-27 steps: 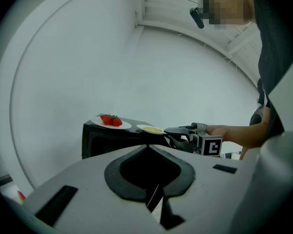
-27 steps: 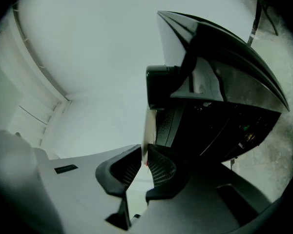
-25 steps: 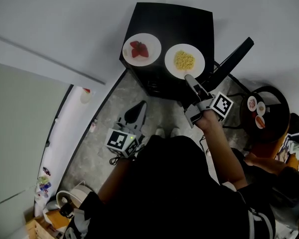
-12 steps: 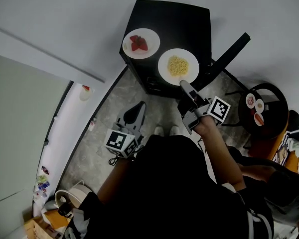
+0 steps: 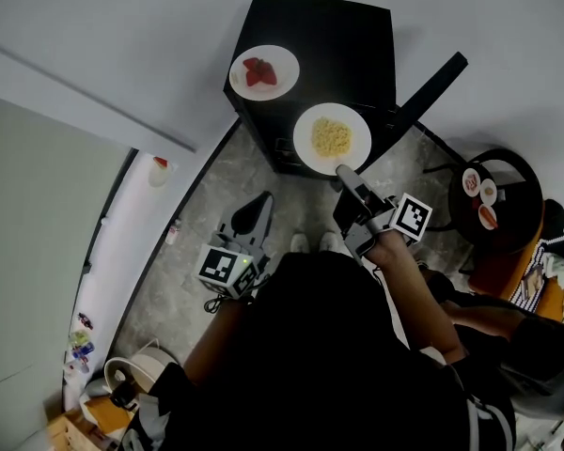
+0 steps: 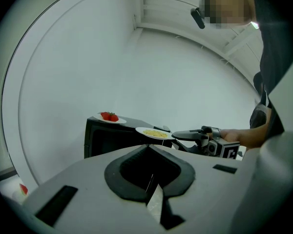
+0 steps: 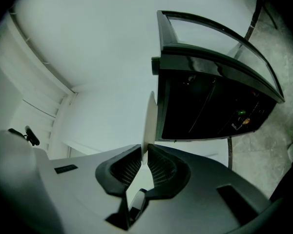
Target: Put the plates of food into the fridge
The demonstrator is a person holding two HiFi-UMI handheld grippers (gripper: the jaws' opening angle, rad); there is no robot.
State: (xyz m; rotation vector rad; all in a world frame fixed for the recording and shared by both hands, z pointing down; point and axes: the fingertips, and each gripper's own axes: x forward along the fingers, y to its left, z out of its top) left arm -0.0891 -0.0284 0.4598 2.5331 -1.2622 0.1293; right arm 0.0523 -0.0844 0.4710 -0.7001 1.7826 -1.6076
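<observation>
Right gripper view shows the right gripper (image 7: pixel 142 156) pinching the noodle plate (image 5: pixel 332 139) rim, the left gripper (image 6: pixel 150 180) pressed together empty; the lift is in hand, and a level carry to the fridge is judged next.

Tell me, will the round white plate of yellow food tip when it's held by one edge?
Probably a bit: the right gripper pinches only the near rim of the round white plate, so the far side likely pulls down. It looks stiff and shouldn't bend. The loose yellow food may slide if it tilts.

Rim of yellow-food plate (image 5: pixel 307 122) (inside right claw (image 5: pixel 341 169))
</observation>
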